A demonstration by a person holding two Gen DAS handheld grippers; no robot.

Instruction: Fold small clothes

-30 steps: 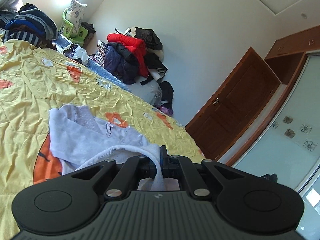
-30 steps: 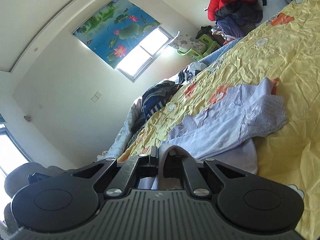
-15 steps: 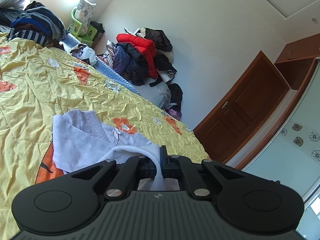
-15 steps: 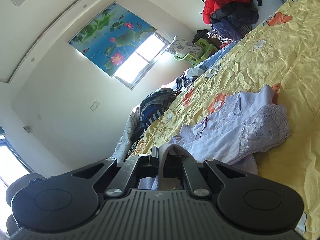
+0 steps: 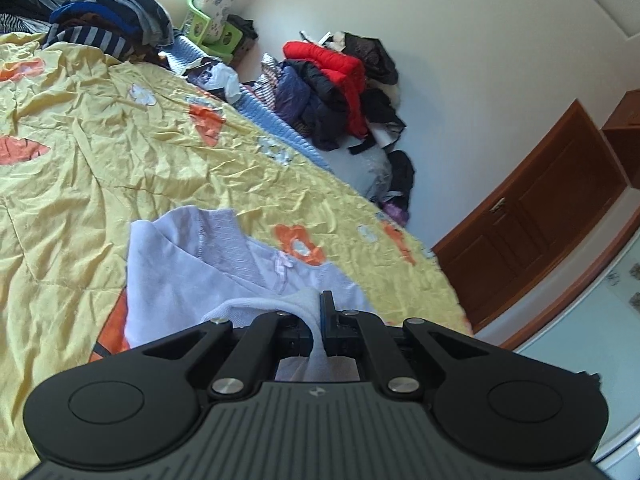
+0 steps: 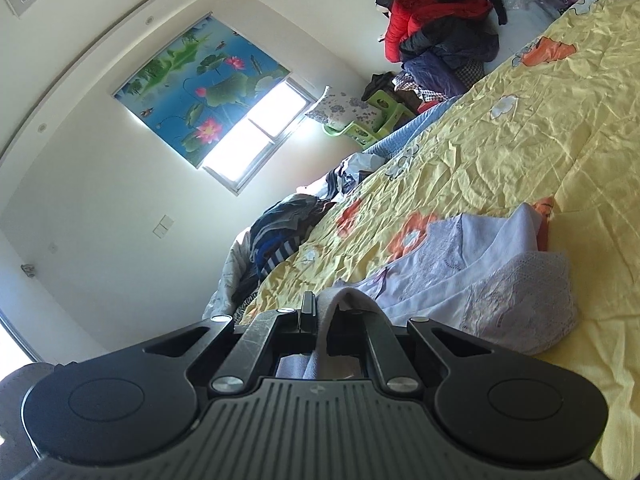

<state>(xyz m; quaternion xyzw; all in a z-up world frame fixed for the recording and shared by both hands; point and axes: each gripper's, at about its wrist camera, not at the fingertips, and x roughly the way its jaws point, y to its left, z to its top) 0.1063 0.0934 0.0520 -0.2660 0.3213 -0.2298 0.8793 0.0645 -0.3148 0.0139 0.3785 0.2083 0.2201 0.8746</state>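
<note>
Two hand-held grippers, each a black plastic body with ribbed top, round side discs and metal pivot pins, were clamped on one small pale lilac garment (image 5: 192, 276) that lay on a crumpled yellow bedspread (image 5: 100, 152) printed with orange and white flowers. Left wrist view: the left gripper (image 5: 320, 320) had its jaws closed together on a soft white ribbed edge of the garment, which bunched up and passed down between the fingers; beyond it the cloth spread flat, showing a V-shaped neckline, a finely knitted panel and a tiny bow. Right wrist view: the right gripper (image 6: 320, 316) likewise pinched a smooth fold of the same garment (image 6: 460, 264), its jaws shut on the fabric; just beside it a lace-textured sleeve lay doubled over the plainer body cloth. Background, left view: a heap of padded jackets (image 5: 332, 80) in red, navy and black against the wall, a stack of folded striped and blue clothes (image 5: 108, 24) at the bed's far end, a green plastic stool (image 5: 212, 36), and a panelled brown wooden door (image 5: 540, 216). Background, right view: a window blind (image 6: 200, 76) printed with lotus flowers.
</note>
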